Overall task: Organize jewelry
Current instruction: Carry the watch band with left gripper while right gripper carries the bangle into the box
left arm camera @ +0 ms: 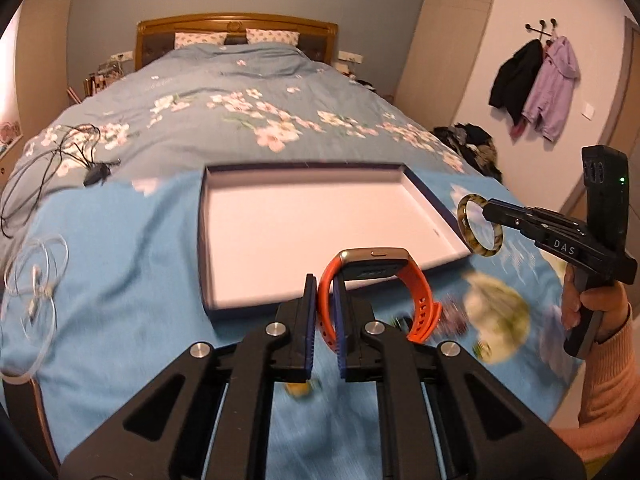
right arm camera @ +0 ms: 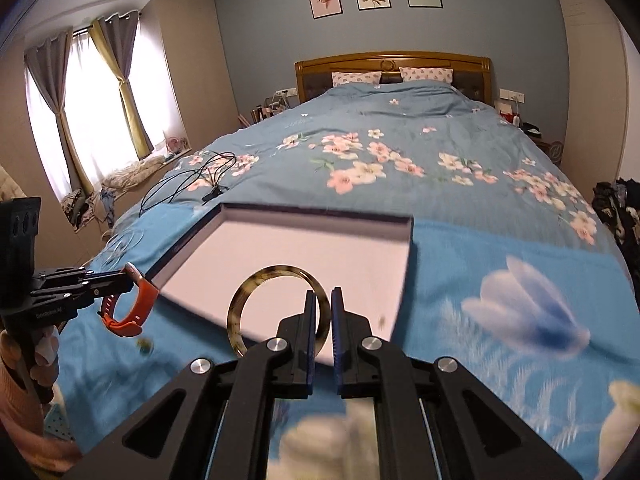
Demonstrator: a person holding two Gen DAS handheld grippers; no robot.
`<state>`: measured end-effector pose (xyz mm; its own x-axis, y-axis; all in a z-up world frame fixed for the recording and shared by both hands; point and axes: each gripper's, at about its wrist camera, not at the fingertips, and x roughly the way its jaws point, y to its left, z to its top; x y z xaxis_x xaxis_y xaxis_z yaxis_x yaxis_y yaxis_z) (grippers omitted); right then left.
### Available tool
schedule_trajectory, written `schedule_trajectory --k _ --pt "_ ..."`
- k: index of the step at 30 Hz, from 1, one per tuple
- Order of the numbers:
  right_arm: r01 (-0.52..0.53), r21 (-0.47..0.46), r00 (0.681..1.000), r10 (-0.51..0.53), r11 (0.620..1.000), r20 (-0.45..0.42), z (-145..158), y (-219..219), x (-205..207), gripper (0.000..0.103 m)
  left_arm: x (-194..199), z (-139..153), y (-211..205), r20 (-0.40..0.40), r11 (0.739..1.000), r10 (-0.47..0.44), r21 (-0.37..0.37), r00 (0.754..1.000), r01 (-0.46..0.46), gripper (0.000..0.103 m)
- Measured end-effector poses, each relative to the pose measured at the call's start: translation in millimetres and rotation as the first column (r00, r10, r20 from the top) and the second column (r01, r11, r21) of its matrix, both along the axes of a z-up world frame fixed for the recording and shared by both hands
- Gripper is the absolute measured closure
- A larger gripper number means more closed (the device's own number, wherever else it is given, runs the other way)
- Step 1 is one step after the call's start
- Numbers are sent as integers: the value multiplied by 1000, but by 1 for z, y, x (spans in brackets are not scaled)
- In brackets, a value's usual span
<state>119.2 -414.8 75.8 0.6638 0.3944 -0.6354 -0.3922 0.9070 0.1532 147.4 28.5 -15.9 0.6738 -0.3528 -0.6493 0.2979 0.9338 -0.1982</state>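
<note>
In the left wrist view, the left gripper [left arm camera: 325, 320] is clamped on the strap of an orange watch [left arm camera: 376, 292]. The strap runs between the two blue pads, and the grey watch body stands above the fingertips, in front of the near edge of the box. The open box [left arm camera: 436, 212] is shallow, with a white inside and dark outer walls, and nothing is seen in it. It lies on a light blue cloth [left arm camera: 132, 280] with a flower print, spread over the near part of the bed [left arm camera: 224, 92]. At the right, the right gripper [left arm camera: 486, 213] is held by a hand [left arm camera: 592, 304] in a peach sleeve. Its tips pinch a mottled brown bangle [left arm camera: 480, 227] just beside the right wall of the box. On the left of the cloth lie some clear thin rings [left arm camera: 36, 280]; a black cable [left arm camera: 60, 152] lies farther away on the quilt.

In the right wrist view, the right gripper [right arm camera: 322, 320] is closed on the bangle [right arm camera: 256, 280]. The ring stands upright, with its right side between the pads, over the near edge of the box [right arm camera: 192, 240]. At the left, the left gripper [right arm camera: 130, 280] holds the orange watch [right arm camera: 138, 308] near the left corner of the box, above the cloth [right arm camera: 500, 264]. The near cloth is blurred in both views.
</note>
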Motion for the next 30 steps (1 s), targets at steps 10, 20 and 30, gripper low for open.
schedule_trajectory --k 10,20,30 --pt "22 -36 998 -24 999 -57 -17 26 84 97 94 9 0 -19 997 79 -10 997 -79 94" --pt "62 -99 985 -77 993 -154 -49 42 133 97 167 -21 -18 -99 994 99 66 990 -92 93" --pt "73 -168 969 -110 983 -223 -63 54 156 97 213 -42 -22 -166 988 127 107 978 -111 92"
